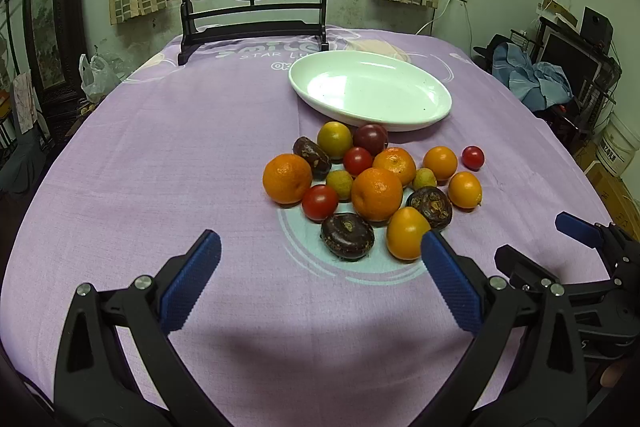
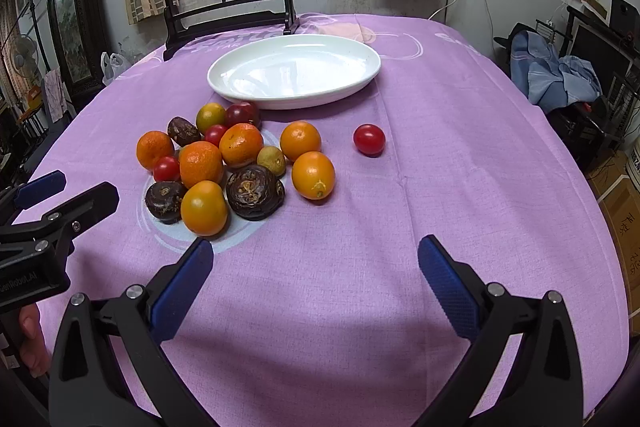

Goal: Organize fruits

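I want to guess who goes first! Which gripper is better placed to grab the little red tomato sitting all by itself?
Probably the right gripper. The lone cherry tomato lies almost straight ahead of its open jaws, with bare cloth between. From the left gripper, the fruit pile sits in the way.

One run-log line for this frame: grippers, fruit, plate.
left gripper: open, empty | right gripper: open, empty | fruit pile: on tablecloth | white plate: empty | stray cherry tomato: apart from pile

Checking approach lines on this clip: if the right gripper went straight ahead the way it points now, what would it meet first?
Probably bare purple tablecloth. The open right gripper points between the fruit pile and the lone cherry tomato. Further on lies the white plate, though depth is hard to judge.
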{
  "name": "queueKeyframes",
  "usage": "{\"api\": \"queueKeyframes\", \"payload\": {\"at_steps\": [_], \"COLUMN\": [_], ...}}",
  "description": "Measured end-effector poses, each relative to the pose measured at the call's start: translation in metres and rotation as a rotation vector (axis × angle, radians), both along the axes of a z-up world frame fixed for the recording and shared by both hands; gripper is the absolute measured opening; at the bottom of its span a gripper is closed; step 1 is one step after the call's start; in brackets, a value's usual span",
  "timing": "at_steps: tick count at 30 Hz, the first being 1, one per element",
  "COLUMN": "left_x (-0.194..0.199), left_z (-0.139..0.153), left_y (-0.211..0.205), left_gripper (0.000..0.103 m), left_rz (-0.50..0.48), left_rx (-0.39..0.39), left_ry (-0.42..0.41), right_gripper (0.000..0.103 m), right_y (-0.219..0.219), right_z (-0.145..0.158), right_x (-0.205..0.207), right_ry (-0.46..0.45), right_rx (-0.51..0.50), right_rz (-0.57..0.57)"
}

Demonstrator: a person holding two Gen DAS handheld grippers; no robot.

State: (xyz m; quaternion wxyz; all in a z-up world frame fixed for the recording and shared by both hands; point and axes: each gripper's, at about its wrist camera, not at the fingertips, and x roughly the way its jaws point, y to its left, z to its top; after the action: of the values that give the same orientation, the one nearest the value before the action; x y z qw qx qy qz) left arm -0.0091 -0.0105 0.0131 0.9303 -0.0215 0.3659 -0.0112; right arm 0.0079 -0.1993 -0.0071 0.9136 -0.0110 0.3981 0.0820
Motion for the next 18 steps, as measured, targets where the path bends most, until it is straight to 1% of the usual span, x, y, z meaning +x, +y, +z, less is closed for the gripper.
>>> {"api": "queueKeyframes", "payload": {"at_steps": [13, 18], "left_x": [0.0003, 0.0023], "left_z": [-0.0045, -0.0088], "left_y": [-0.0020, 0.0009], "left_gripper": [0.101, 0.101], "left_rz": [-0.005, -0.012], "left_rx": [0.005, 0.003], "left_ry": [0.007, 0.019], "right_gripper": [0.102, 0.102], "right_y": [-0.0013, -0.0020], "right_z": [-0.0038, -0.0074], "right_x": [0.0004, 0.0042], "right_ry": [0.012, 0.024], "right_rx": [-0.003, -0.042], "right_rz": [0.001, -0.001]}}
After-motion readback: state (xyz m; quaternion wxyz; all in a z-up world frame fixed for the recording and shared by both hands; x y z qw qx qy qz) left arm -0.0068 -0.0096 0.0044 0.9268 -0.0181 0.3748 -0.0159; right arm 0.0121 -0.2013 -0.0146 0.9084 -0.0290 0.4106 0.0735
